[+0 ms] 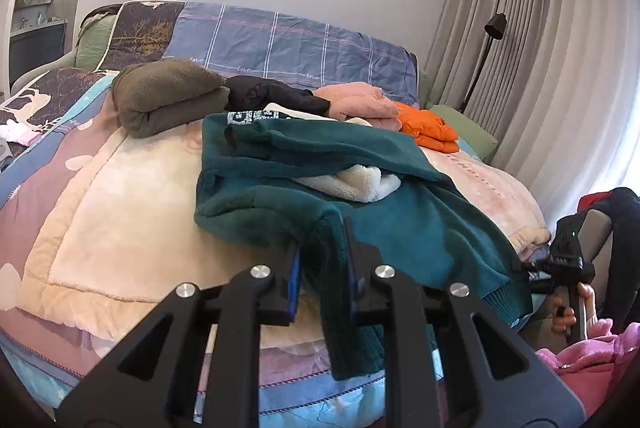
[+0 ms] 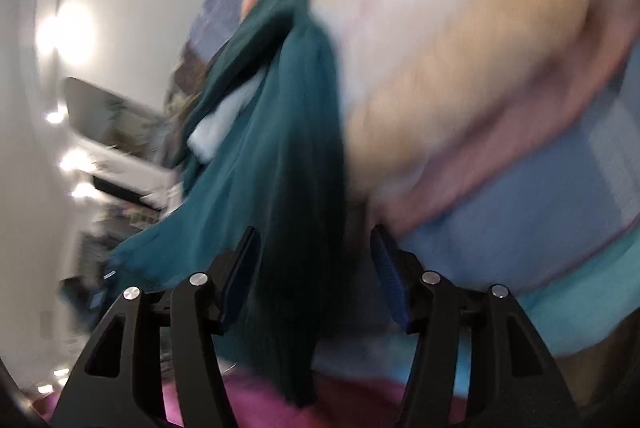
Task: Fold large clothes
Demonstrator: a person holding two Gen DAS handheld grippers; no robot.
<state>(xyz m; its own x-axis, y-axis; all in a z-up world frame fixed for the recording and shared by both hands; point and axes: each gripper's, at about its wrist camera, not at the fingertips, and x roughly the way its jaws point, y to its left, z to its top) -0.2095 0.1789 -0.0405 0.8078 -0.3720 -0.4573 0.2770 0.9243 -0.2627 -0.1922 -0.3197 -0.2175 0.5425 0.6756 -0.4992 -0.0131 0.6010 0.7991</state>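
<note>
L gripper (image 1: pixel 323 260) clamped narrow on a ribbed edge of the teal sweater (image 1: pixel 400 220), fabric pinched btwn the blue pads, cuff dangling below. Sweater's sprawled across the bed (image 1: pixel 120 196), near edge, white fleece lining (image 1: pixel 360 182) poking out mid-fold. R gripper (image 2: pixel 316 280) w/ pads standing apart, roughly halfway; teal cloth hangs btwn them but pads aren't pressing it – pic's blurry tho. Behind: olive folded fleece (image 1: pixel 168 96), black garment (image 1: pixel 276 92), pink bundle (image 1: pixel 360 100), orange jacket (image 1: pixel 428 126) along the far side. Person's hand (image 1: pixel 568 308) on the R handle at bed's right edge.
</note>
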